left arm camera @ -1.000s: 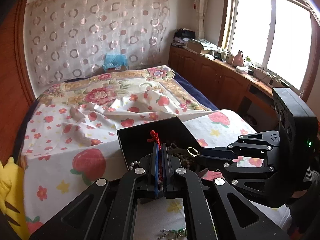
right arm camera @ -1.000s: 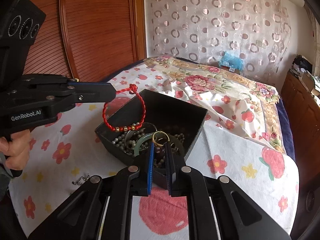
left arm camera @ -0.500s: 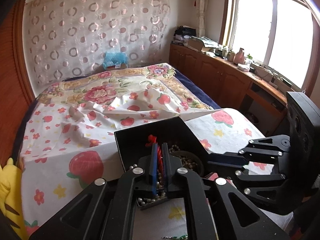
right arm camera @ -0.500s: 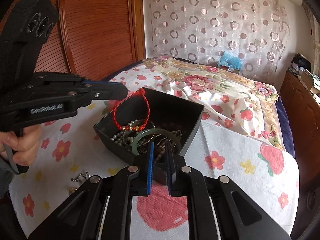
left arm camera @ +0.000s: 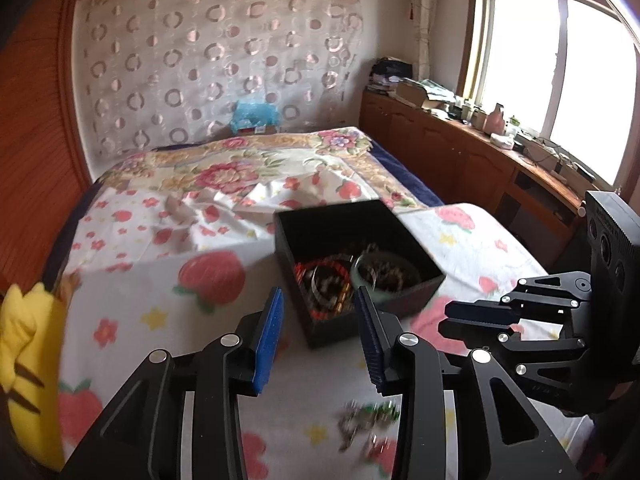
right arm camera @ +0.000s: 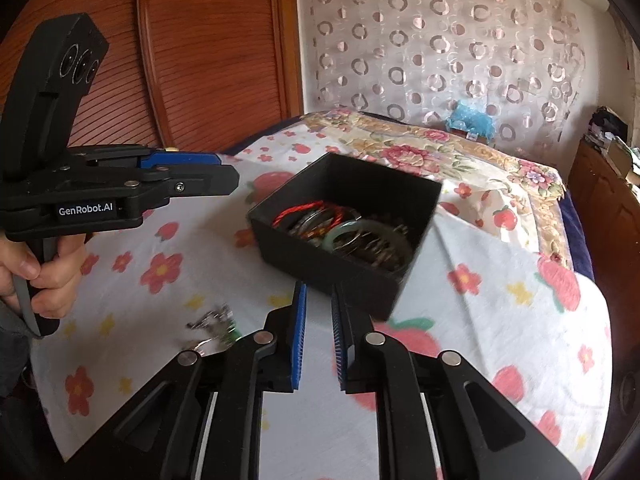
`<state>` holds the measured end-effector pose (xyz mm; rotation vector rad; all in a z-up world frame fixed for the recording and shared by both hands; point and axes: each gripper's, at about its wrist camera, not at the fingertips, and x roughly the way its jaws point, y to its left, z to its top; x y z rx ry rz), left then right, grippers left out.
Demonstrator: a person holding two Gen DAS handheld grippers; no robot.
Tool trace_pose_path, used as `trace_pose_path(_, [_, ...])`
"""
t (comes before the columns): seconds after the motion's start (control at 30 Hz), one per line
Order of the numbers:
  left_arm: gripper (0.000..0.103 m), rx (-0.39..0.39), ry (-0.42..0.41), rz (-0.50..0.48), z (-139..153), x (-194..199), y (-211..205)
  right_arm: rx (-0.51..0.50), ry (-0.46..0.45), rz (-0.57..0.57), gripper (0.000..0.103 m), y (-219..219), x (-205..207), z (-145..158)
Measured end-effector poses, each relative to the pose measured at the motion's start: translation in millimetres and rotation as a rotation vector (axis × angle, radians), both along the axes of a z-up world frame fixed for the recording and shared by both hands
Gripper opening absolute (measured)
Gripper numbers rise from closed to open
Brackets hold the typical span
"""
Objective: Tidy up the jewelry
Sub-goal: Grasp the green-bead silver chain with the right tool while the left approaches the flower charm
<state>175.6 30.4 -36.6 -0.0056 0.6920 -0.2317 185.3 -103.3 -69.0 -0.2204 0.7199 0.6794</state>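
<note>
A black open box (left arm camera: 420, 256) (right arm camera: 348, 276) stands on the flowered bedsheet, holding beads, a green bangle (right arm camera: 348, 232) and a red cord bracelet (right arm camera: 304, 210) (left arm camera: 320, 276). My left gripper (left arm camera: 318, 328) is open and empty, just in front of the box; it shows from the side in the right wrist view (right arm camera: 224, 174). My right gripper (right arm camera: 319, 334) has a narrow gap between its fingers, holds nothing and sits near the box's front wall; it shows in the left wrist view (left arm camera: 452, 318). A small jewelry piece with green stones (left arm camera: 368, 416) (right arm camera: 218, 326) lies loose on the sheet.
The bed (left arm camera: 224, 184) stretches back to a curtained wall, with a blue bag (left arm camera: 254, 118) at its head. A yellow plush toy (left arm camera: 28, 344) lies at the left edge. Wooden cabinets (left arm camera: 460, 160) run along the right under the window. A wooden wardrobe (right arm camera: 192, 52) stands left.
My left gripper opened and let the red cord bracelet drop into the box, then drew back. My right gripper also pulled back from the box and opened slightly.
</note>
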Motion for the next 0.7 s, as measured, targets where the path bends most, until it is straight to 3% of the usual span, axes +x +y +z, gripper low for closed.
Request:
trace_pose_path(0.2, [0.035,0.0,0.013,0.013,-9.0,-30.6,11.4,-0.02,0.022,0.027,0.018,17.7,-20.3,-12.8])
trace_pose_path(0.7, [0.036,-0.006,0.042,0.047,-31.2,-76.4,25.4,-0.053,0.089,0.053,0.023,39.0,-22.4,-30.2])
